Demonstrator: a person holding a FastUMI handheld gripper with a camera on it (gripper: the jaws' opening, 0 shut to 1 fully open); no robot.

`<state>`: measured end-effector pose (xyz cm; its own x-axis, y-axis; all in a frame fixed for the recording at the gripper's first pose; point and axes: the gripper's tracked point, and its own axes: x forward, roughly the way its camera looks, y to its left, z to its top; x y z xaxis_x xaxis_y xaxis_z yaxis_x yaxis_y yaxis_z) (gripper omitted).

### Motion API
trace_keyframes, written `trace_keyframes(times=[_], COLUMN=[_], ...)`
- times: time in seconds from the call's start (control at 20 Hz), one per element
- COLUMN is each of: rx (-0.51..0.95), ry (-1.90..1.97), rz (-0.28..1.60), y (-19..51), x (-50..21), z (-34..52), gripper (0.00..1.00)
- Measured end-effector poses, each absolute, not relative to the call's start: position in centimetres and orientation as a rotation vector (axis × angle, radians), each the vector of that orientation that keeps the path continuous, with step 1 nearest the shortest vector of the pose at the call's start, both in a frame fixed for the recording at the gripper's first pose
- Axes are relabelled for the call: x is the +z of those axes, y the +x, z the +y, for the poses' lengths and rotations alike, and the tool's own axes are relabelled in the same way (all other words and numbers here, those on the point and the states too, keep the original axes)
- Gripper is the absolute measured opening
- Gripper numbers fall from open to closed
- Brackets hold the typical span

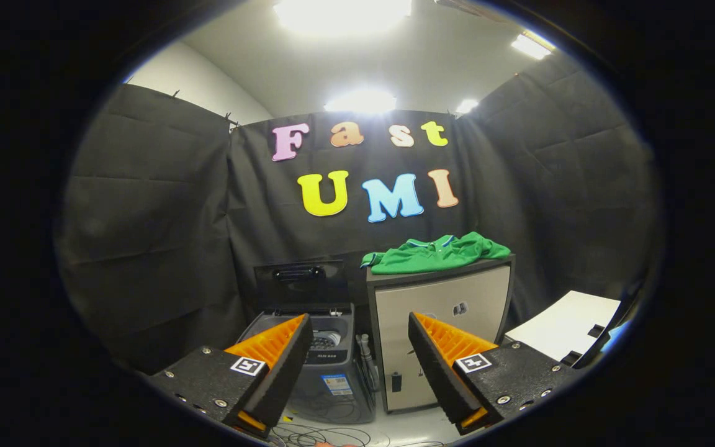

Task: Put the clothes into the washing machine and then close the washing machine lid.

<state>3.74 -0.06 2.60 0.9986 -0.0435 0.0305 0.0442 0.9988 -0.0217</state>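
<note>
The hand-held gripper (357, 347) is held well back from the work, its two fingers spread wide apart with nothing between them. Beyond them, a small grey top-loading washing machine (326, 366) is seen on the floor, its dark lid (298, 282) raised upright against the black cloth wall. Just to its right stands a taller beige cabinet with a dark frame (441, 335), and a crumpled green polo shirt with a striped collar (435, 253) lies on the cabinet's top, at the far side. Loose cables (326, 434) are spread on the floor near the machine's base. Farther right, a white slab-like surface (571, 326) is seen.

Nothing has yet been gripped, so the whole task appears to remain. Several risks are judged likely: the shirt may be pinched by only one fold and slip loose during the carry, a trailing sleeve may be left draped over the drum's rim so that the lid cannot be closed fully, and the upright lid may be knocked down early if the load is swung too near it.
</note>
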Motion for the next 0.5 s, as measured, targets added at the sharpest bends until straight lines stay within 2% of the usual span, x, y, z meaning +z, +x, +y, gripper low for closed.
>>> trace_keyframes(times=[0.5], rx=[-0.222], ry=[-0.063], rz=[-0.047], y=[16.9], x=[11.2], z=[-4.4], gripper=[0.96])
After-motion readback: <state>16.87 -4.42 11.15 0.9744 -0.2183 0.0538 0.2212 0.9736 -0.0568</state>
